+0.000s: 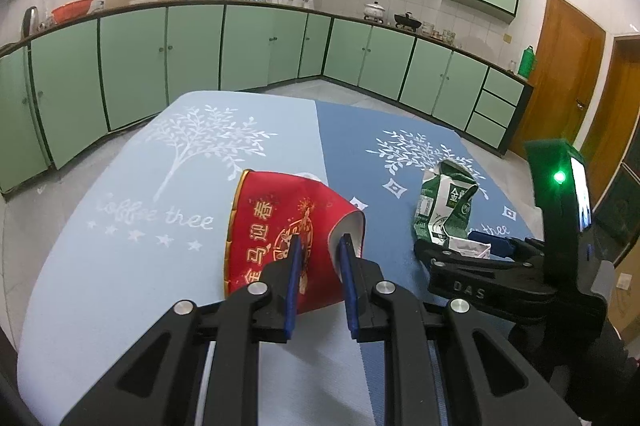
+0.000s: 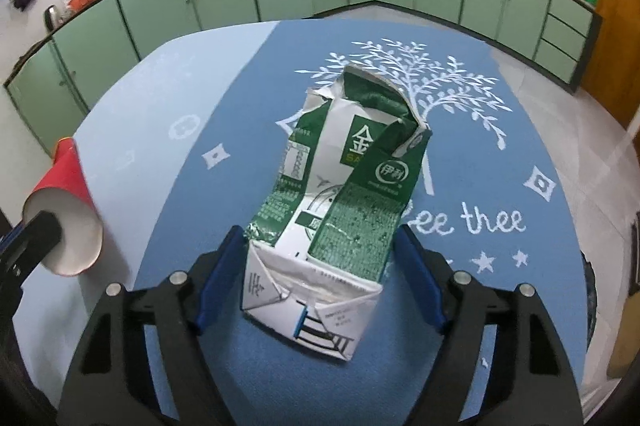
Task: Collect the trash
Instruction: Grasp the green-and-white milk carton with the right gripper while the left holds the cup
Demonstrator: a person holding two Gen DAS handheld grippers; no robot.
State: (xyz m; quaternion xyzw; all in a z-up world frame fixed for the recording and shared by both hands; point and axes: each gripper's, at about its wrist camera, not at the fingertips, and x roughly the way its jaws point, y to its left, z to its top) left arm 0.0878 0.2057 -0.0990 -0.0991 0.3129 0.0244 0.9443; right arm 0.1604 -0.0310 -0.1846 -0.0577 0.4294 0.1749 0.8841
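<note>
A red paper cup (image 1: 280,218) with gold print lies tilted on its side over the light blue half of the tablecloth. My left gripper (image 1: 320,246) is shut on its wall, one pad outside and one inside the rim. The cup (image 2: 64,209) also shows at the left edge of the right wrist view. A crushed green and white milk carton (image 2: 360,153) lies on the dark blue half. My right gripper (image 2: 318,238) straddles the carton's lower end, with a blue pad close on each side and the carton not visibly squeezed. In the left wrist view the right gripper (image 1: 472,246) sits at the carton (image 1: 444,201).
The table (image 1: 140,266) carries a two-tone blue cloth printed with white trees. Green kitchen cabinets (image 1: 192,53) run around the room behind it, with grey floor between. A wooden door (image 1: 560,77) stands at the right.
</note>
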